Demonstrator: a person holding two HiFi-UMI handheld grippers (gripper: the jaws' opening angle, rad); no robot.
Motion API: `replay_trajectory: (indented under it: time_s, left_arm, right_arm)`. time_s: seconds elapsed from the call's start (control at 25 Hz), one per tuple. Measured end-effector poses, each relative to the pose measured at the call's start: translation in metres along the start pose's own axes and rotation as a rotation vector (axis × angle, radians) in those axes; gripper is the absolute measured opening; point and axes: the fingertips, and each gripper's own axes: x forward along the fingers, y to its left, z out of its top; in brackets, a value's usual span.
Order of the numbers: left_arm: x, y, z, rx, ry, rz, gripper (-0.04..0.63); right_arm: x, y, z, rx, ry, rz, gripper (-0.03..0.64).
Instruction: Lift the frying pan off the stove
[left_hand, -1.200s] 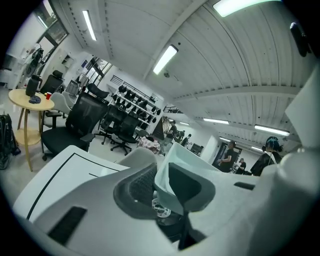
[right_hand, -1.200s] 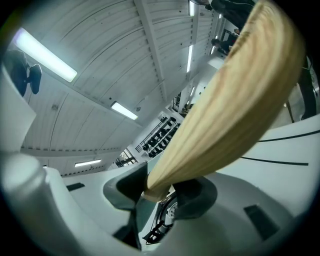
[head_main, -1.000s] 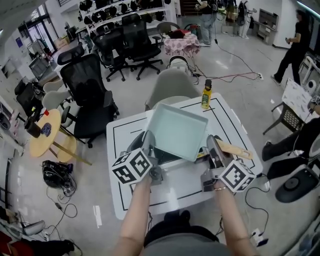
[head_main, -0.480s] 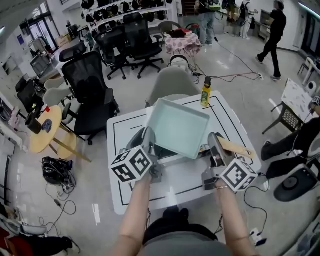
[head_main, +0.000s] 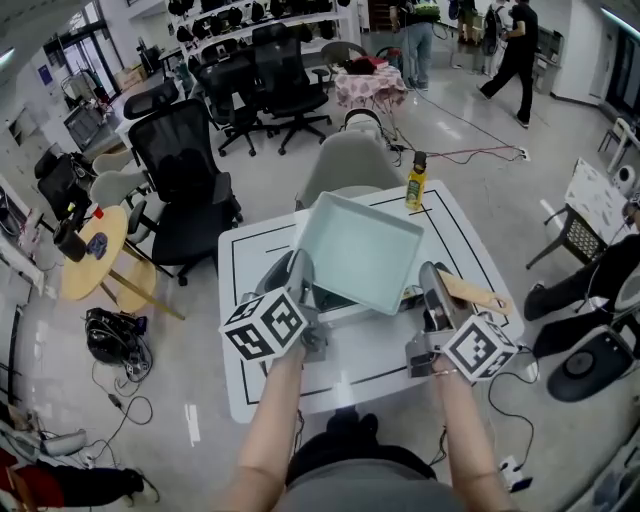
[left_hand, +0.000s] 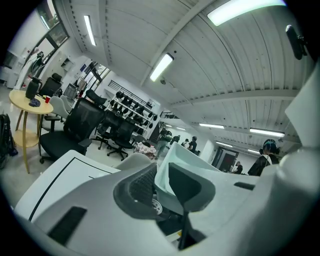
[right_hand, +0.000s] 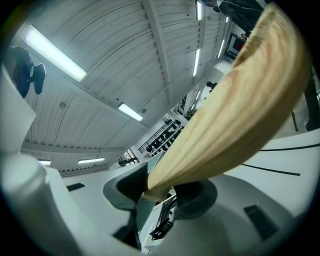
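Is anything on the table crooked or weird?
Yes. The square pale-green frying pan is tilted over the stove, not flat, with the left gripper on its rim and the right gripper on its wooden handle.

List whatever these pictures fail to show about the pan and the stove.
- Stove: head view, nearly all hidden under the tilted pan; whether they touch is unclear.
- Pan body: right gripper view, blocked by the wooden handle clamped in the right gripper.
- Pan underside: left gripper view, cut off by the left gripper clamping its rim.
- Bottle label: head view, too small.
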Motion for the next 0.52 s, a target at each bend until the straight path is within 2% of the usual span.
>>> replay_trajectory:
  time_s: [0.52]
  left_arm:
    - [0.0031, -0.0023, 0.0027, 0.004, 0.007, -0.011, 0.077]
  right_arm:
    - [0.0013, 0.0018, 0.0046, -0.020, -0.007, -0.006, 0.160]
